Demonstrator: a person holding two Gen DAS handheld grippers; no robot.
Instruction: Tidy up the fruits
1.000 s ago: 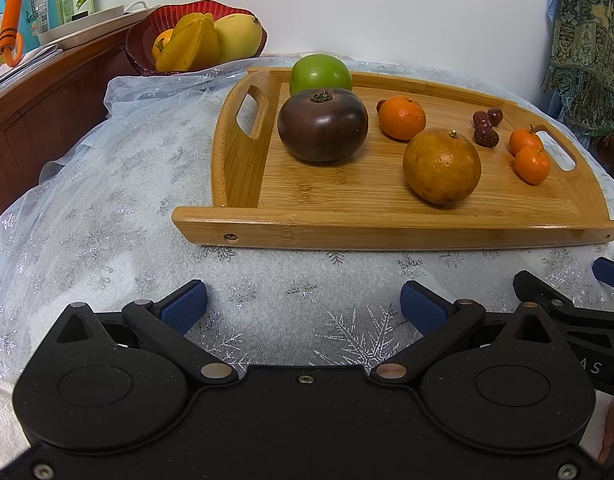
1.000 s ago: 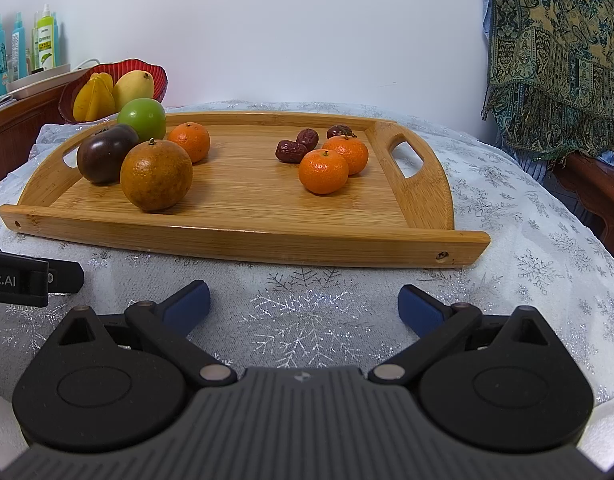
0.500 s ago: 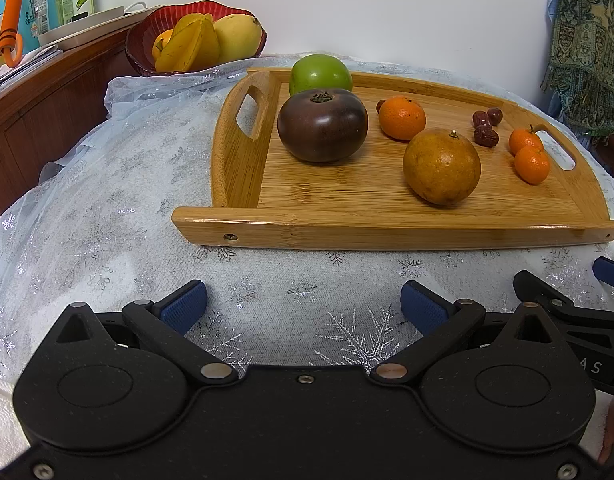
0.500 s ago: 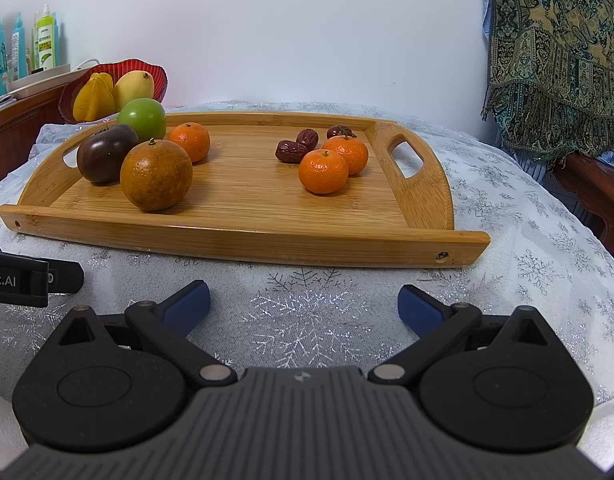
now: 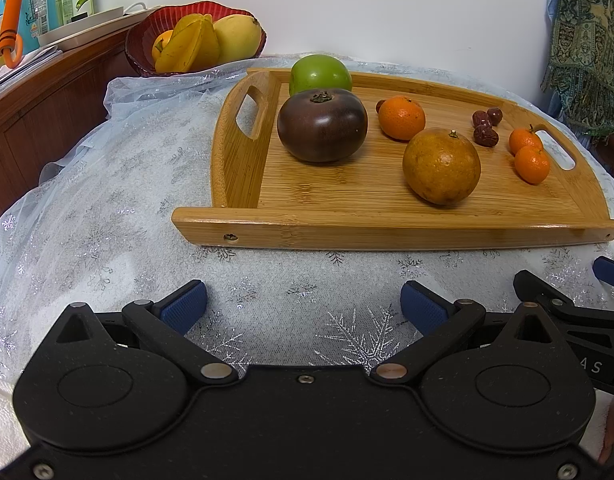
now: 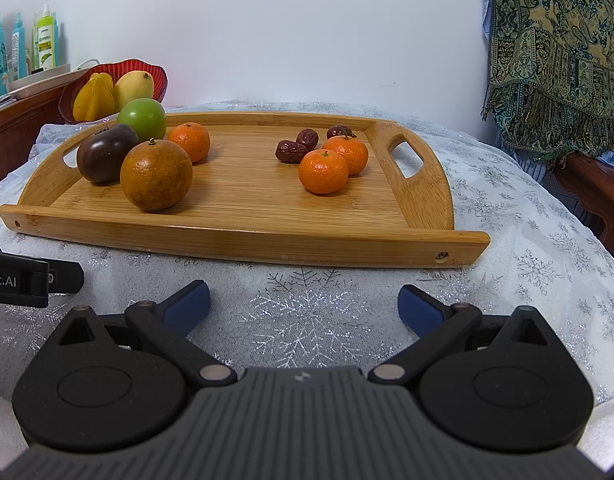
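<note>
- Sitting far left on a wooden sideboard, a red bowl (image 5: 139, 46) holds a star fruit (image 5: 189, 44) and a yellow mango (image 5: 237, 38), well apart from both grippers.
- Left gripper (image 5: 303, 306) hovers low over the snowflake tablecloth (image 5: 107, 208), jaws spread wide and empty, short of the bamboo tray (image 5: 387, 232).
- At the tray's left end, a green round fruit (image 6: 142, 118) stands behind a dark purple fruit (image 6: 105, 158); a brownish orange (image 6: 156, 174) sits just in front, a small mandarin (image 6: 189, 141) beside it.
- Toward the tray's right handle lie three red dates (image 6: 292, 151) and two mandarins (image 6: 333, 160), touching each other.
- Right gripper (image 6: 303, 304) rests equally low before the tray's front rail, fingers wide apart, holding nothing.
</note>
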